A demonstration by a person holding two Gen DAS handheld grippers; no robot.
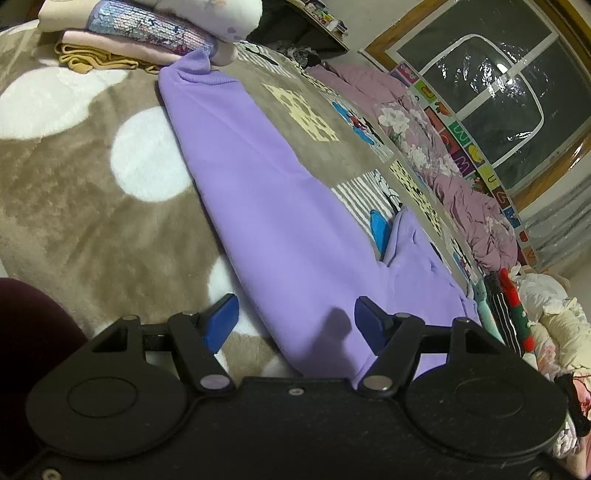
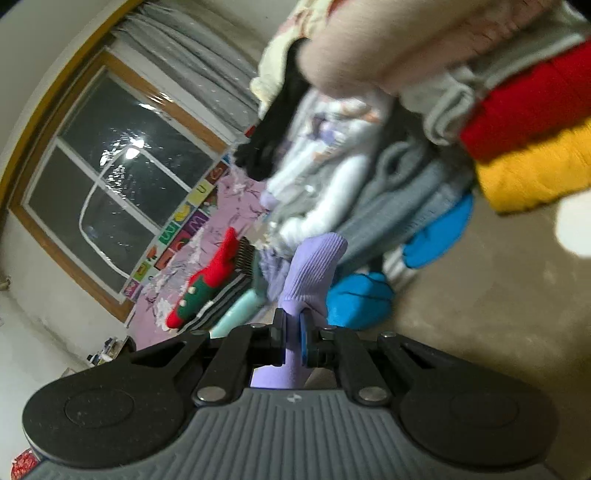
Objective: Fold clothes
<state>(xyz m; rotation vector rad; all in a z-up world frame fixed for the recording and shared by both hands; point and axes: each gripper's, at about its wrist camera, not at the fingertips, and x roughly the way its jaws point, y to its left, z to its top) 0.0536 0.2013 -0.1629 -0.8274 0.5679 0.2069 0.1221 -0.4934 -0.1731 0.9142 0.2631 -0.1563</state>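
A lilac garment (image 1: 266, 206) lies stretched across the patterned bed blanket (image 1: 74, 206), its ribbed end reaching a pile of folded clothes (image 1: 147, 33) at the top left. My left gripper (image 1: 295, 321) is open, its blue pads (image 1: 221, 325) on either side of the garment's near end, not closed on it. My right gripper (image 2: 291, 339) is shut on a ribbed lilac cuff (image 2: 314, 266) of the garment, which sticks up between the pads.
A heap of unfolded clothes (image 2: 332, 177) lies ahead of the right gripper, with red and yellow knits (image 2: 535, 147) at the right. A pink floral quilt (image 1: 443, 162) lies along the window wall (image 1: 498, 92). A red-green sock (image 2: 207, 288) lies nearby.
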